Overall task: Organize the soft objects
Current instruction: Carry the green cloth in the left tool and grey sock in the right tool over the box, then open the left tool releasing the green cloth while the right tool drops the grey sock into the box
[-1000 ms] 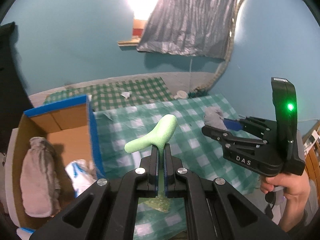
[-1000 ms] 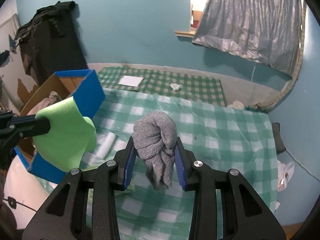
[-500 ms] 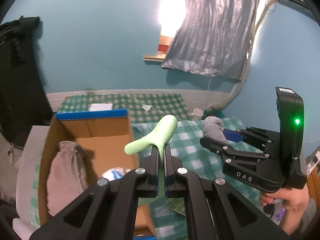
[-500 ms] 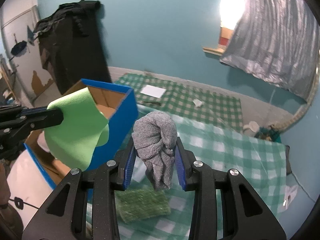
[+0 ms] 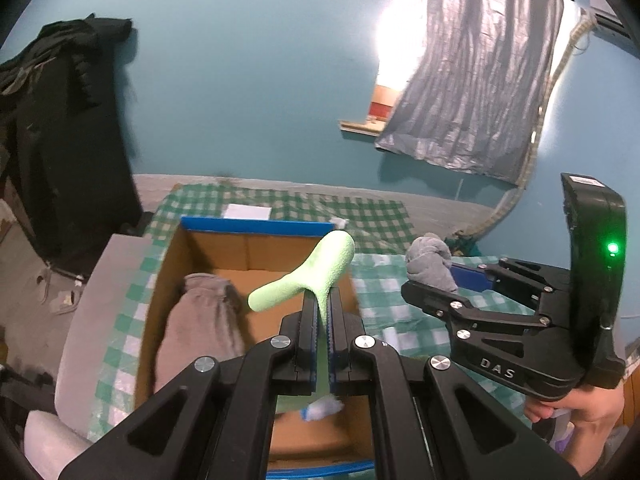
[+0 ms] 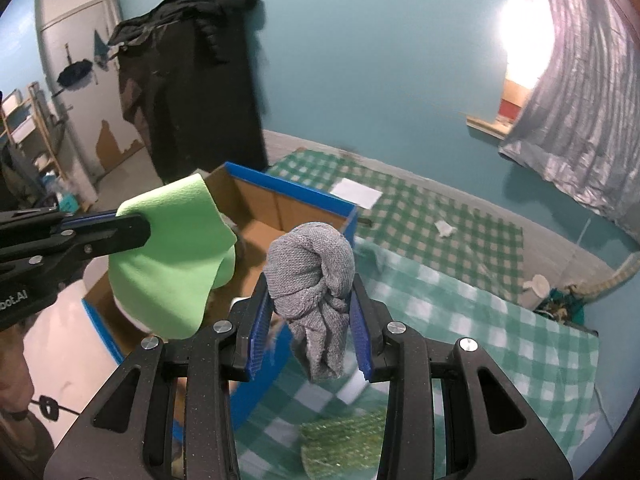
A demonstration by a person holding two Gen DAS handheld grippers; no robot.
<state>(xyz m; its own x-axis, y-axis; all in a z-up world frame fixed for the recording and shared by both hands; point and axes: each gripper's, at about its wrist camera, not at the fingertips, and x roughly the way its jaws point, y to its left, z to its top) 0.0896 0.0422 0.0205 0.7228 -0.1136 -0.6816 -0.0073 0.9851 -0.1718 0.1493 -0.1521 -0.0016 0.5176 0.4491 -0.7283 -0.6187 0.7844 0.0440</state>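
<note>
My left gripper is shut on a light green cloth and holds it above the open cardboard box with blue rims. The cloth also shows in the right wrist view. My right gripper is shut on a balled grey sock, held in the air beside the box's right side. The sock also shows in the left wrist view. A brownish-grey garment lies inside the box.
A green checked blanket covers the bed. A green scrub pad lies on it below my right gripper. White paper lies beyond the box. A white-blue item lies in the box. Dark clothes hang on the wall.
Both grippers have swung left with their loads. The box now lies under the left gripper, and the right gripper has come closer to the box's right wall.
</note>
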